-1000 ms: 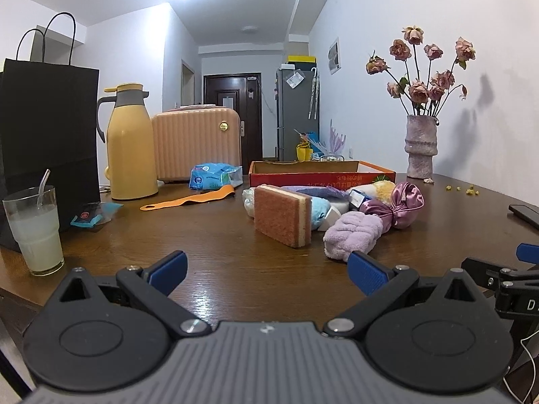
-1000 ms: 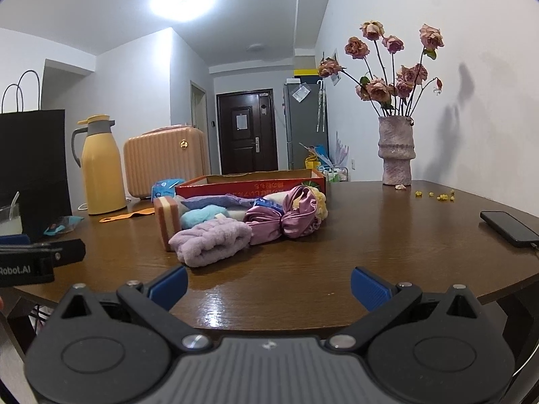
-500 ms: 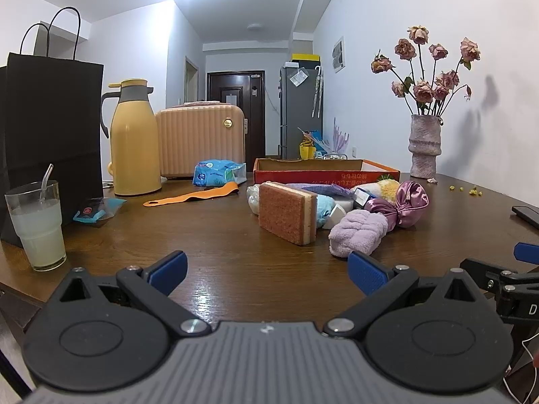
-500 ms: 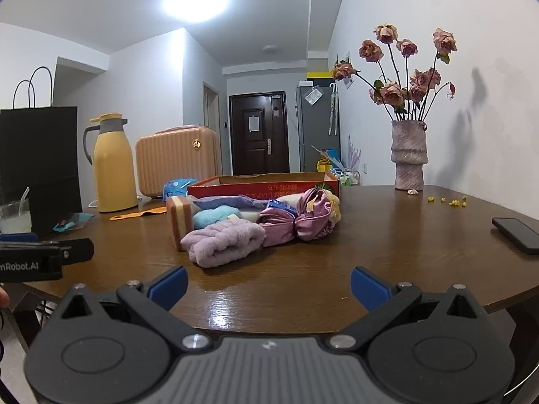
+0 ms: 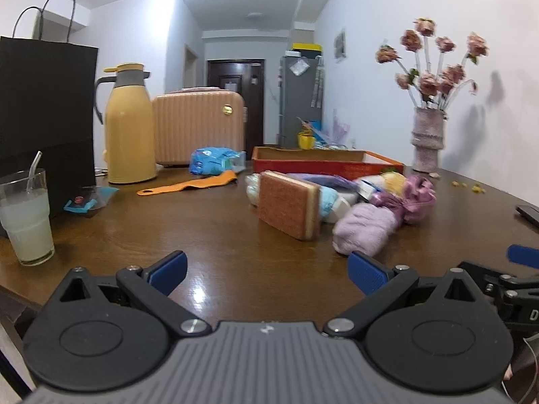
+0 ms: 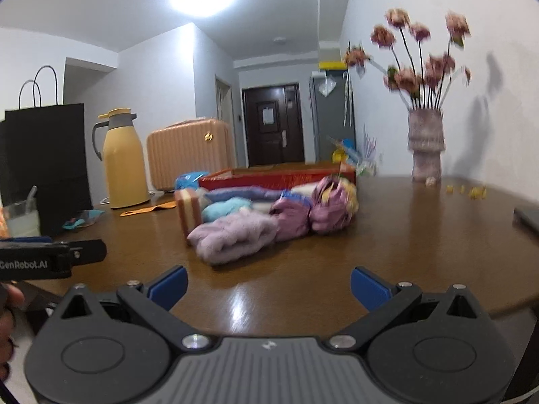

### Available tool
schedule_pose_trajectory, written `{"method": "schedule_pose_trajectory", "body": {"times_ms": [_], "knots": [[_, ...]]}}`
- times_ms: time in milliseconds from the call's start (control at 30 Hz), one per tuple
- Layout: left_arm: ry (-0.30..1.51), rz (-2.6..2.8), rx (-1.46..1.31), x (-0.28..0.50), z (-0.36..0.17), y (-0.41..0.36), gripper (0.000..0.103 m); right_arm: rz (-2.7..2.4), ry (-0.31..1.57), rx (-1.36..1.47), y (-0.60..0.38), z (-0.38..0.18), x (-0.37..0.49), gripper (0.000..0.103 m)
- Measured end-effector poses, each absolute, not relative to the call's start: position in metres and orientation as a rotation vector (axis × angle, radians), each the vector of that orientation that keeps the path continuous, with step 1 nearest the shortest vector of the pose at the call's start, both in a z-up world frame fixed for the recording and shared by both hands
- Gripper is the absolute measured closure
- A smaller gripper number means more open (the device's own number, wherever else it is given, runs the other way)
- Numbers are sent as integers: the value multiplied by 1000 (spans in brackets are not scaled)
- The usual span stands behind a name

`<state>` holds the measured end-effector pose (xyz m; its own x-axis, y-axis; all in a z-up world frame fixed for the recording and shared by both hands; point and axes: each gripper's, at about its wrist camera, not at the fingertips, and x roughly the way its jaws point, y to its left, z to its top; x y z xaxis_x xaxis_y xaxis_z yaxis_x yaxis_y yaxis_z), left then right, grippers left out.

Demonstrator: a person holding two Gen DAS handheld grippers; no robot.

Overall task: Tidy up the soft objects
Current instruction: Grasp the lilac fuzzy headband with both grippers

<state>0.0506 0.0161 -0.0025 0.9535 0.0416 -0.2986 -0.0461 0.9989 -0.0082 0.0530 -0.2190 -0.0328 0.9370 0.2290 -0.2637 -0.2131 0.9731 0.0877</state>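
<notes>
A pile of soft things lies mid-table in front of a shallow red box [image 5: 323, 163] [image 6: 279, 176]. It holds an orange sponge [image 5: 289, 204] [image 6: 188, 208] standing on edge, a fluffy lilac cloth [image 5: 365, 227] [image 6: 235, 235], a shiny purple scrunchie [image 5: 412, 198] [image 6: 323, 210], a light blue piece [image 6: 224, 209] and a yellow piece [image 5: 392, 179]. My left gripper [image 5: 266, 271] is open over the near table edge, short of the sponge. My right gripper [image 6: 267, 286] is open too, short of the lilac cloth. Nothing sits between either pair of fingers.
On the left stand a glass of pale drink [image 5: 25, 215], a black paper bag [image 5: 43, 118], a yellow jug [image 5: 128, 124] and a pink case [image 5: 198, 124]. An orange strap [image 5: 188, 185] and blue packet [image 5: 215, 161] lie behind. A vase [image 5: 426, 143] and phone [image 6: 527, 217] are right.
Both grippers have moved forward toward the pile, which looks larger now. Their jaws stay open. Nothing on the table has moved.
</notes>
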Motion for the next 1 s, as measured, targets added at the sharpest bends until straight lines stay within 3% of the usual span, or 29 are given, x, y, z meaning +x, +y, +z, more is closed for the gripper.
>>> {"method": "schedule_pose_trajectory", "body": {"times_ms": [267, 367, 500, 567, 667, 800, 833, 1000], "knots": [[253, 27, 18, 102, 13, 13, 0, 293, 343, 85, -214, -14, 128, 2], [266, 36, 0, 126, 19, 10, 0, 332, 371, 119, -213, -5, 160, 18], [350, -36, -54, 148, 20, 3, 2, 332, 371, 112, -215, 6, 194, 30], [365, -79, -47, 153, 18, -6, 7, 343, 377, 123, -221, 10, 208, 47], [431, -165, -66, 168, 12, -16, 23, 413, 450, 149, -228, 6, 230, 55], [526, -178, -92, 194, 0, -20, 59, 480, 554, 188, -226, -12, 257, 61], [547, -156, -112, 200, -2, -15, 63, 476, 561, 190, -224, -15, 261, 61], [591, 19, -172, 211, -7, 8, 63, 548, 636, 247, -222, -17, 257, 66]]}}
